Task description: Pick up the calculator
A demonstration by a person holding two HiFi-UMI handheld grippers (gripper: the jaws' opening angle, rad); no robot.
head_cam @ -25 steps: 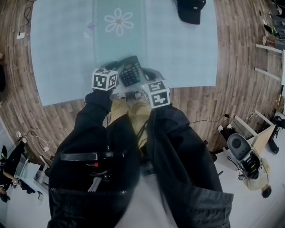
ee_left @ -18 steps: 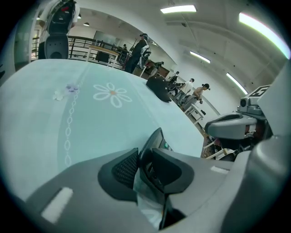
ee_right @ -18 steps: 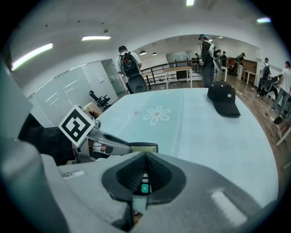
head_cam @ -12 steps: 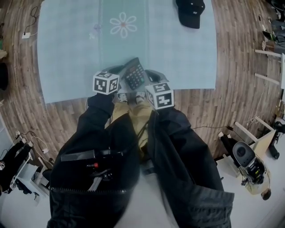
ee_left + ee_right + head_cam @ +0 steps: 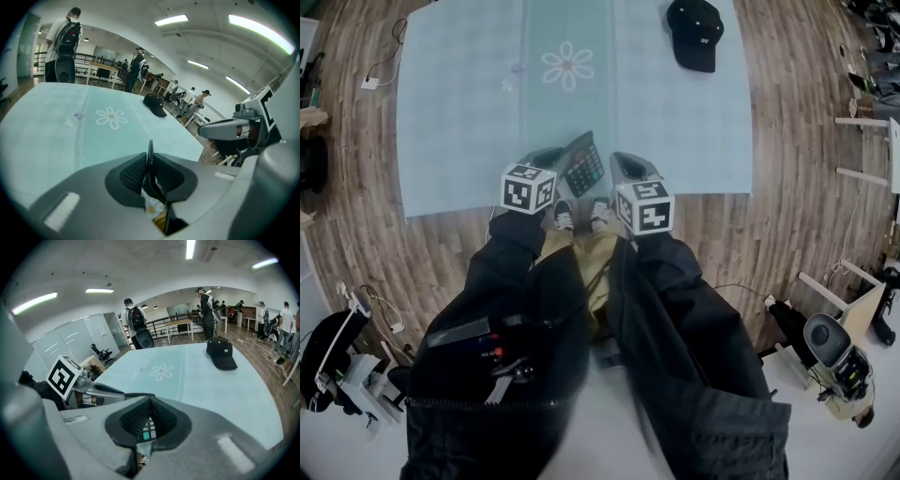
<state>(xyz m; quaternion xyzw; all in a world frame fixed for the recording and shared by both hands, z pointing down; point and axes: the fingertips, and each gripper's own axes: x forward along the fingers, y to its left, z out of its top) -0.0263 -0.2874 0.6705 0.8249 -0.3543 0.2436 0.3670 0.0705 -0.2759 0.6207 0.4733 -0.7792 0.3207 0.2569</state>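
The dark calculator (image 5: 584, 165) hangs tilted over the near edge of the pale blue tablecloth (image 5: 675, 112). My left gripper (image 5: 558, 159) is shut on its left edge after its jaws have just been closing. In the left gripper view the calculator (image 5: 150, 157) shows edge-on as a thin dark plate pinched between the pads of the left gripper (image 5: 150, 164). My right gripper (image 5: 623, 165) hovers just right of it. In the right gripper view the right gripper (image 5: 151, 401) has its tips together, with calculator keys (image 5: 147, 430) showing below them.
A black cap (image 5: 696, 33) lies at the far right of the cloth, and a flower print (image 5: 568, 67) marks its middle. Wooden floor surrounds the cloth. My shoes (image 5: 565, 216) stand at its near edge. Several people stand by tables in the background (image 5: 63, 44).
The calculator went from lying flat on the cloth to tilted up on its edge. Both grippers rose, and the left one closed on the calculator.
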